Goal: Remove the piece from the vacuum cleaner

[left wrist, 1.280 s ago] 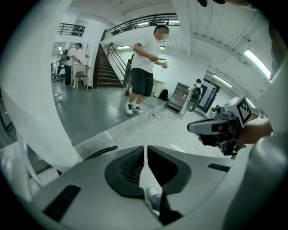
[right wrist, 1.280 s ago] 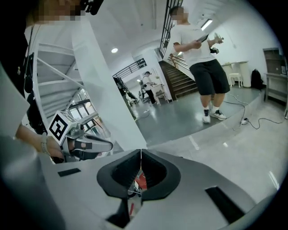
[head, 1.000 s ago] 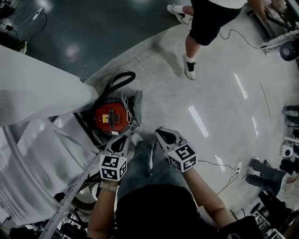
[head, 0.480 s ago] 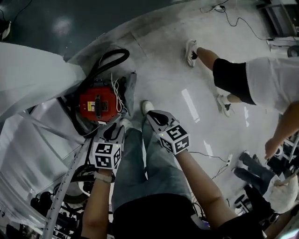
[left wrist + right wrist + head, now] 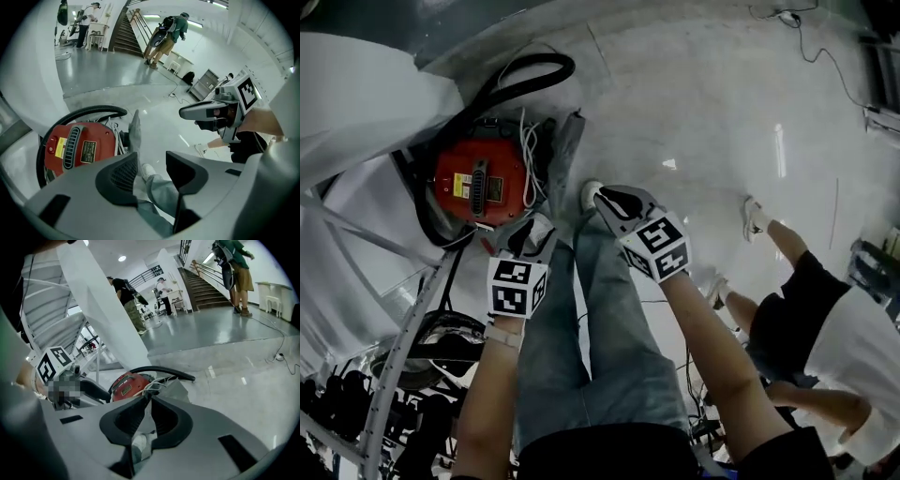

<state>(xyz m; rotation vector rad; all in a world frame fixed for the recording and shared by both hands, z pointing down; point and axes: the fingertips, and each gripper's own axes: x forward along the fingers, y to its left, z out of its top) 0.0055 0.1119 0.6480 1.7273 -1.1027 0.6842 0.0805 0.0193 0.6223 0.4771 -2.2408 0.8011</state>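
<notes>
Below, as seen from the head view, the red vacuum cleaner [image 5: 473,183] sits on the pale glossy floor [image 5: 703,112], tucked against a white slanted panel [image 5: 366,103] at the person's left. A black hose [image 5: 530,70] arcs over the far side of its body, and a loose white cord [image 5: 525,141] lies along its right edge. Just beside the cord stands a grey flap-like part [image 5: 565,155], upright and narrow; whether it is attached to the machine cannot be told. The left gripper [image 5: 530,232] hovers near the cleaner's lower right edge without touching it. In the left gripper view its jaws are wide apart and opening, and nothing lies between them; only the person's jeans leg [image 5: 609,309] and white shoe [image 5: 590,192] show beyond the gap. The right gripper [image 5: 609,200] is held above that shoe, to the right of the grey part. In the right gripper view its jaws are just beginning to part, with a thin slit between the tips and no object gripped; the red body and the hose appear past them. Both grippers are thus empty, and the cleaner rests untouched on the floor. A second person [image 5: 811,319] in a white top and black shorts stands well apart at the right.
</notes>
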